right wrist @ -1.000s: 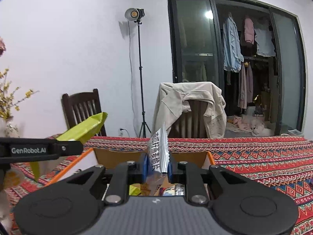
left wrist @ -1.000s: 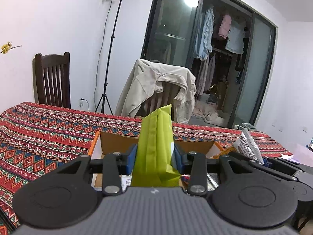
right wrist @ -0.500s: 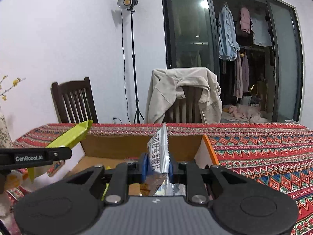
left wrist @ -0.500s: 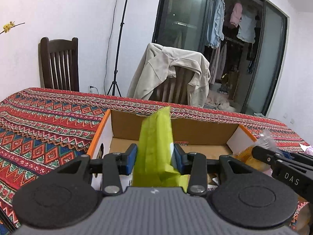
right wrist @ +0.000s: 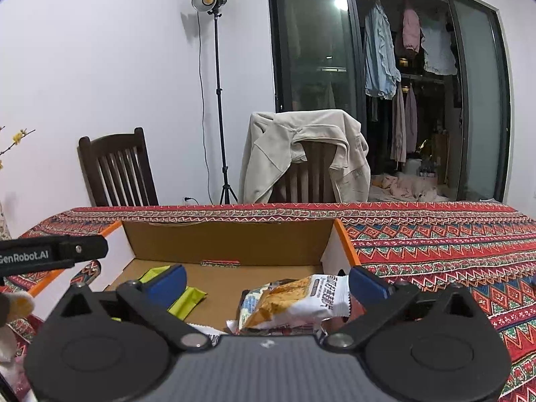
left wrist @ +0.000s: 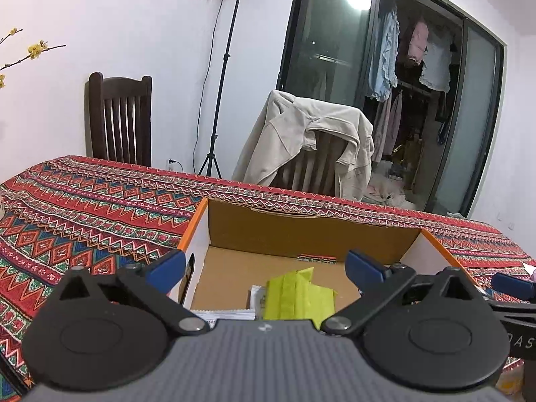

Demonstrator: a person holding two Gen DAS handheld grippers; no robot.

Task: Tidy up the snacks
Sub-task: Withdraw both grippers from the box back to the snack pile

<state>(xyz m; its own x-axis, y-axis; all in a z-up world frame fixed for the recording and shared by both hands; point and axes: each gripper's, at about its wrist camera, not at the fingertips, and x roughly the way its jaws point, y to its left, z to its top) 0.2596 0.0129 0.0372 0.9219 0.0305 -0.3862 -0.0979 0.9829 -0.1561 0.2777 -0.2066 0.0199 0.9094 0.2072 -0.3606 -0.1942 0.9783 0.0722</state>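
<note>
A cardboard box (left wrist: 301, 231) with an orange rim stands open on the patterned tablecloth. My left gripper (left wrist: 266, 264) hangs over its left half, jaws opening wide; nothing is pressed between the blue pads. The green packet (left wrist: 298, 296) lies loose on the box floor below them. My right gripper (right wrist: 267, 281) hovers over the box's right half, jaws also opening. The white and orange snack packet (right wrist: 301, 305) rests on other wrappers under it, free of the pads. In the right wrist view the green packet (right wrist: 186, 301) and the left gripper's arm (right wrist: 50, 254) show at left.
The red patterned tablecloth (left wrist: 83, 207) covers the table around the box. Behind the table stand a chair draped with a beige jacket (left wrist: 301, 140), a dark wooden chair (left wrist: 117, 120) and a light stand (right wrist: 217, 100). A flowering branch (left wrist: 20, 50) reaches in from the left.
Both grippers sank toward the box and their jaws went from shut to wide apart. The green packet and the white packet dropped out of them into the box.
</note>
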